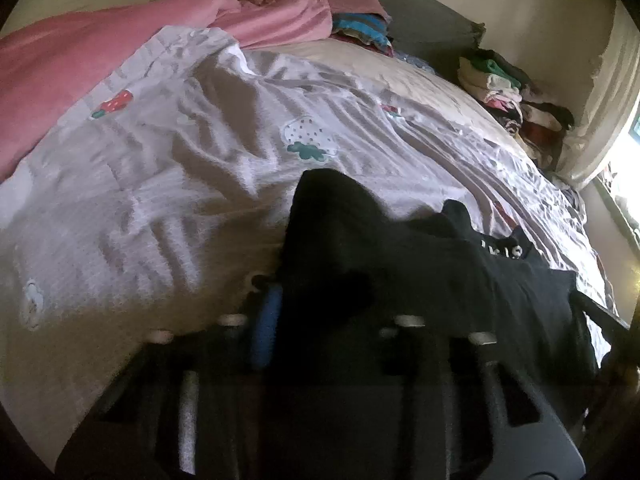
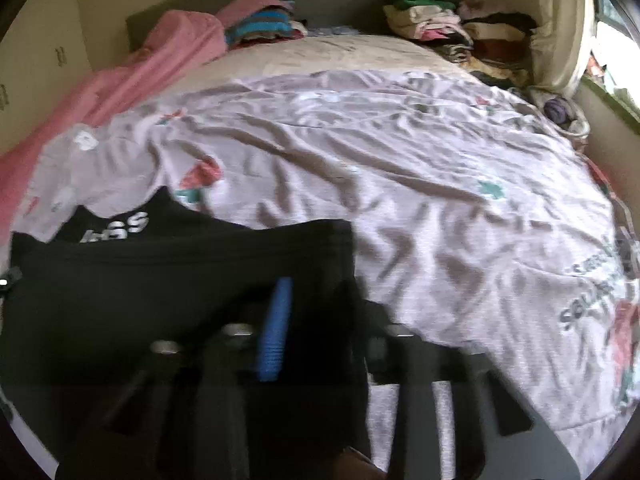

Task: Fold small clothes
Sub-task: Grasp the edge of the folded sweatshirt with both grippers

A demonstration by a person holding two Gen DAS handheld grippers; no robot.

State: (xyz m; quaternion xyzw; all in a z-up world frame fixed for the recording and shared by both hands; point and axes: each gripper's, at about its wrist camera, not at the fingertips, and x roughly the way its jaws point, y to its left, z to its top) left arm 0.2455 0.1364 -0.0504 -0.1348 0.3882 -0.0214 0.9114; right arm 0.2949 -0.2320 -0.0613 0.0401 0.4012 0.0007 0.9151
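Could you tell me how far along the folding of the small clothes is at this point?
Done: folded stacks sit at the head of the bed. In hand: a black garment, with the left gripper and right gripper each apparently pinching an edge; it is only partly doubled over. Left: finishing this fold and stacking it.
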